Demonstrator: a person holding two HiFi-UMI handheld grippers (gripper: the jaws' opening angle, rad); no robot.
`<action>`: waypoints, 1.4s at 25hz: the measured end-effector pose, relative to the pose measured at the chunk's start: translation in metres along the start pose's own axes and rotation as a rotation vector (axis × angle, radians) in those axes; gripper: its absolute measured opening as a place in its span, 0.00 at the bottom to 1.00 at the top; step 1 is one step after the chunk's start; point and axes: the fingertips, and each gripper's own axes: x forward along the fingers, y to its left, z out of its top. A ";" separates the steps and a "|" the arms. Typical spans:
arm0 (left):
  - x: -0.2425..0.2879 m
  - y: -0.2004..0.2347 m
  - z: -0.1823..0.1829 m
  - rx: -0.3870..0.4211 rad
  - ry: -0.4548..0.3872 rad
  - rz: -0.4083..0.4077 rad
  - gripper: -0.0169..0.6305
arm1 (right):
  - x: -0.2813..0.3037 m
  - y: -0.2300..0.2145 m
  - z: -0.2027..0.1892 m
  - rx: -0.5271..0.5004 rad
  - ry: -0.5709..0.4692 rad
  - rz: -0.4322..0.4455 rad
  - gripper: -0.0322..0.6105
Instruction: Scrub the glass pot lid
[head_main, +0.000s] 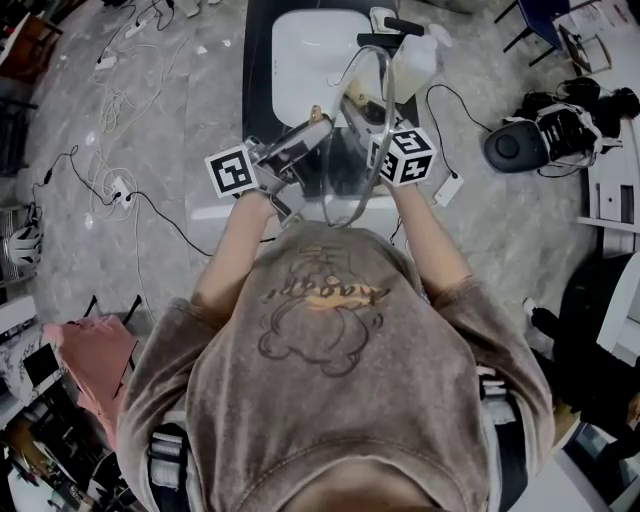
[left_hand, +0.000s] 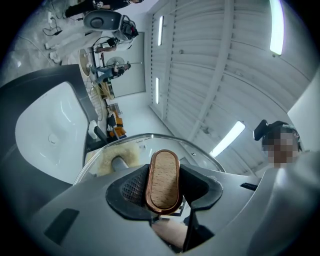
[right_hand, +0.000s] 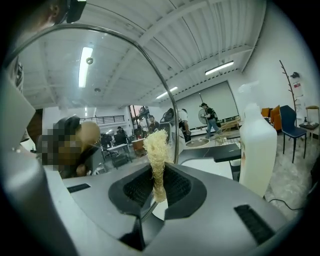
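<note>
The glass pot lid (head_main: 356, 120) stands upright on edge over the counter, between my two grippers. My left gripper (head_main: 300, 142) is shut on the lid's oval wooden handle (left_hand: 163, 179), which has a copper rim; the glass (left_hand: 200, 152) spreads out beyond the jaws. My right gripper (head_main: 386, 140) is shut on a pale loofah scrubber (right_hand: 157, 155), seen edge-on between its jaws. The scrubber lies against the lid's other face and shows through the glass as a yellowish scrubber patch (left_hand: 116, 158). The lid's metal rim (right_hand: 150, 65) arcs across the right gripper view.
A white sink basin (head_main: 308, 55) sits in the dark counter just beyond the lid, with a black faucet (head_main: 392, 36) and a white bottle (head_main: 417, 62) at its right. Cables (head_main: 120, 190) run over the floor at the left.
</note>
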 end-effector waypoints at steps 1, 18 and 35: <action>0.000 0.001 0.001 -0.001 -0.004 0.002 0.31 | 0.001 0.002 -0.006 0.002 0.012 0.009 0.12; -0.015 0.013 0.022 -0.053 -0.148 -0.002 0.31 | -0.005 0.051 -0.071 0.000 0.165 0.157 0.12; -0.021 0.030 0.026 -0.055 -0.170 0.038 0.31 | -0.056 0.107 -0.088 0.063 0.267 0.364 0.12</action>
